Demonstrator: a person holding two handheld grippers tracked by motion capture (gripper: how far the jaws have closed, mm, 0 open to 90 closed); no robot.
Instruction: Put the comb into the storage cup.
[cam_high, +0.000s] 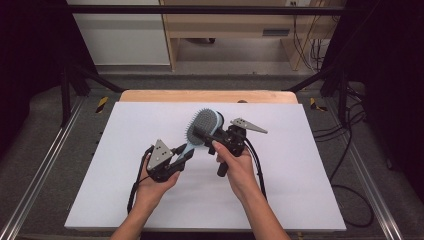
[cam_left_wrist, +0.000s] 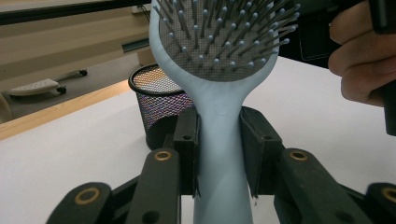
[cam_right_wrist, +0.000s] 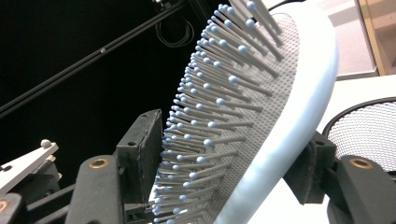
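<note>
My left claw (cam_left_wrist: 219, 154) pinches the handle of the blue hairbrush (cam_left_wrist: 219, 56), held above the desk (cam_high: 150, 200). My right claw (cam_right_wrist: 224, 163) straddles its head, pads against bristle tips and back.

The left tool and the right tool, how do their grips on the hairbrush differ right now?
The left tool clamps the light blue hairbrush by its narrow handle, while the right tool straddles the wide bristled head. The left tool's pads press flat on smooth plastic on both sides; the right tool has one pad against the bristle tips and the other against the head's smooth back. Both tools hold the same brush above the white table.
</note>
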